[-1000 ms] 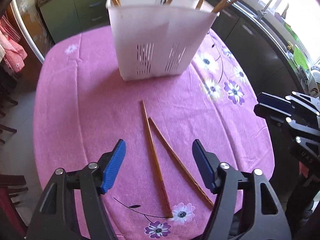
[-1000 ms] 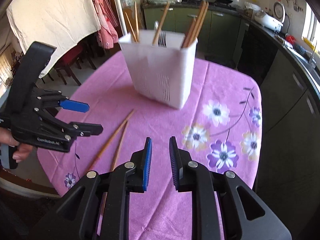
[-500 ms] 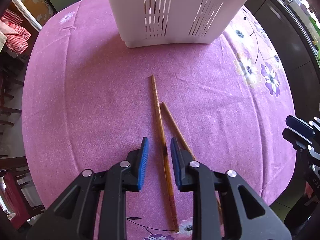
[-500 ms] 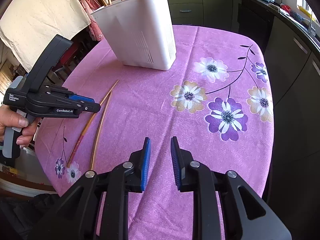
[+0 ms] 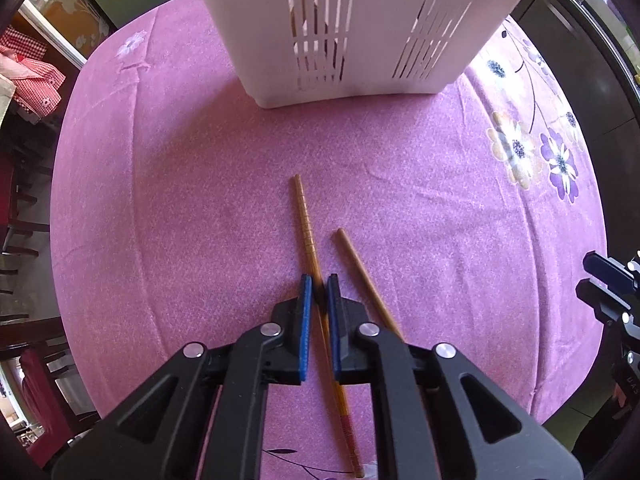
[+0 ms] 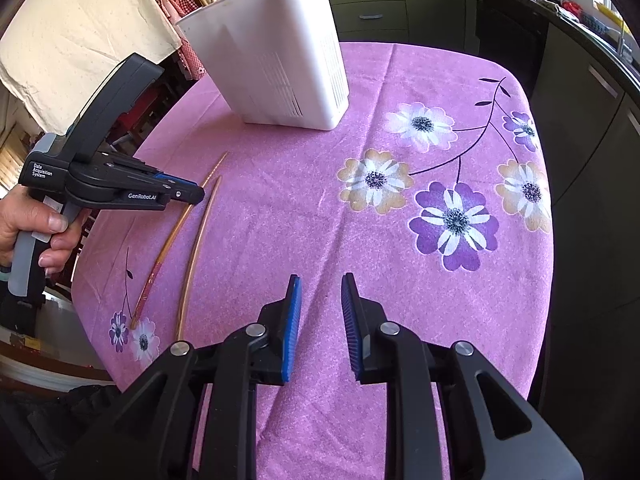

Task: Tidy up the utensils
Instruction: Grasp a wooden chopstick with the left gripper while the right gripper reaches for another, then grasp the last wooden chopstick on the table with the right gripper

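**Two chopsticks on the worktop, one between the left tongs**

Two slender brown wooden chopsticks, side by side on the pink flowered cloth of the worktop [image 5: 400,152], tips toward the tall white slotted plastic utensil holder [image 5: 360,28] and well short of its base. Ringed chopstick [image 5: 305,220] on the left, clamped between the blue pads [image 5: 305,320] of the left tongs [image 5: 319,292], pads pressed against it on both sides near its middle; red-banded handle end trailing back under the black frame toward the cloth edge. Plain chopstick [image 5: 360,264] just to the right, angled slightly away, passing under the right finger of the left tongs, untouched as far as visible.

From the right wrist view: left tongs [image 6: 198,194] low over the ringed chopstick [image 6: 176,228], held in a bare hand [image 6: 36,228] at the left edge. Right tongs [image 6: 319,280] parted, empty, above bare cloth near the front edge, well apart from both chopsticks. More chopstick ends sticking up out of the holder [image 6: 276,60].
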`<state>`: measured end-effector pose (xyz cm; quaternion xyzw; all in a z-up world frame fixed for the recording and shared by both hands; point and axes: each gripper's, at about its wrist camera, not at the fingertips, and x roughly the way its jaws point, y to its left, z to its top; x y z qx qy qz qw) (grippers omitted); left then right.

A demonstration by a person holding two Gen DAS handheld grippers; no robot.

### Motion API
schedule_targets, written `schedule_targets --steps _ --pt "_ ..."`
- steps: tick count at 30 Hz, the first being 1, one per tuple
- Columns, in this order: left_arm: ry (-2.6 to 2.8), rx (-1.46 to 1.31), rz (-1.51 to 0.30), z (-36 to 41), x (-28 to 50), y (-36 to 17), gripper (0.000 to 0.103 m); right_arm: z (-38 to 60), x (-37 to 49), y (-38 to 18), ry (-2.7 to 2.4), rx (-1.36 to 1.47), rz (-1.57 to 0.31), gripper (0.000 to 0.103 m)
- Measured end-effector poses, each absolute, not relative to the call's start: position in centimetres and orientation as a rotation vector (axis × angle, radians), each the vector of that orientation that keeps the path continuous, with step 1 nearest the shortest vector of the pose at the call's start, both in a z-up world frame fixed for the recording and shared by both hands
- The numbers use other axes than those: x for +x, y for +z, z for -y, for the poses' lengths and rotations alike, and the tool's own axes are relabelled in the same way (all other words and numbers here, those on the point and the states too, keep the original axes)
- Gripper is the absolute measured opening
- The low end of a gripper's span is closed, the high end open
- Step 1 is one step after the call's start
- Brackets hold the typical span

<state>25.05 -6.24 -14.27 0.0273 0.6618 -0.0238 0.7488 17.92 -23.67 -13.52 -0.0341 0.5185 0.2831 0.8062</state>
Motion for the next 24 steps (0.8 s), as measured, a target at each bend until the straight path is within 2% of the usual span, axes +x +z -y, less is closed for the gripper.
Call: schedule_targets --steps 4,9,12,19,24 --pt "-0.07 0.035 -1.414 4.2 24.0 -13.4 0.006 23.2 17.9 -13.5 0.609 -0.08 -1.113 0.021" --pt "-0.096 0.021 -1.309 2.5 21.1 -9.5 0.006 21.6 17.9 -13.1 0.626 -0.114 -1.117 0.021" --pt "-0.11 0.032 -1.227 1.9 19.2 -6.8 0.006 20.2 17.8 -12.9 0.638 -0.142 -1.121 0.027" --pt "-0.121 0.053 -1.061 1.4 14.7 -1.4 0.006 16.8 18.1 -12.4 0.68 -0.202 -1.146 0.027" --pt "-0.122 0.069 -0.994 0.6 12.7 0.0 0.006 13.4 19.2 -13.2 0.702 -0.253 -1.21 0.032"
